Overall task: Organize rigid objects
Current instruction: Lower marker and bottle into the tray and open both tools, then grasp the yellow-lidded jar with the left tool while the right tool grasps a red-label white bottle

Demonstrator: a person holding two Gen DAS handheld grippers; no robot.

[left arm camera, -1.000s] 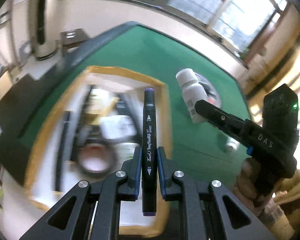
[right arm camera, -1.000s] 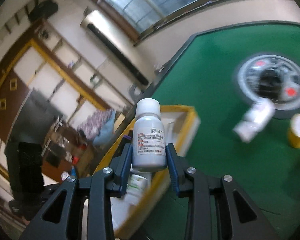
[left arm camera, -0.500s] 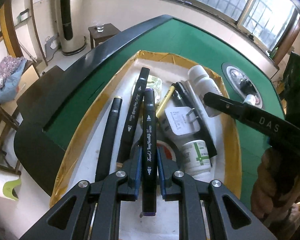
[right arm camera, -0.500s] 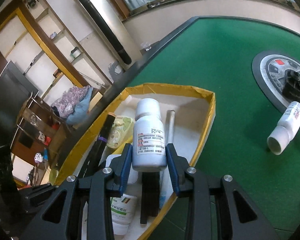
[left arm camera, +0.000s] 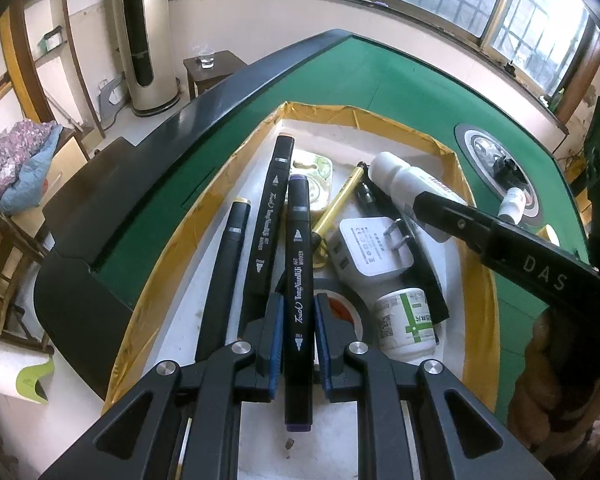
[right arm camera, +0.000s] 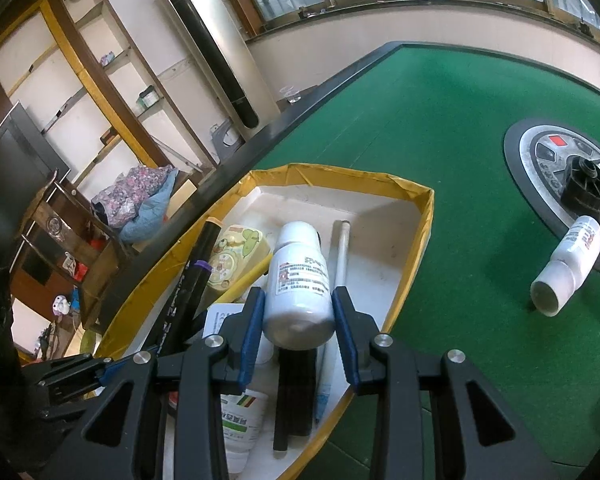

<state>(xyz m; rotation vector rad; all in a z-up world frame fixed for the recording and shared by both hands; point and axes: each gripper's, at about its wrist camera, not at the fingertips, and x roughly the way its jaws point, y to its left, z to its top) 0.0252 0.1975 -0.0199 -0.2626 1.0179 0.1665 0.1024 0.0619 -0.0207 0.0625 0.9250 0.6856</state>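
**Marker and bottle, held over the tray**

Marker: black, purple-tipped, printed "Touch". Clamped lengthwise in my left claw, the blue pads pressed to its barrel, jaws nearly closed. It hangs above the tray, cap end pointing away from me.

Bottle: white, printed label, white cap. Gripped round its body in my right claw, jaws part open to its width. It is tilted cap-away over the far half of the tray.

Tray: white inside, yellow taped rim, set at the edge of the green bench. Contents, left to right as my left camera shows them:
- two black markers lying side by side along the left wall
- a small pale tin with a cartoon print, at the far end
- a yellow pen, lying aslant
- a white plug adapter, prongs up
- a roll of black tape, partly behind my left claw
- a white jar with green label, near the right wall
- a flat black strip, beneath the adapter and the jar

On the bench outside the tray: a second white bottle, lying on its side, its shoulder touching a round dial plate sunk in the felt. A black knob sits on that plate.
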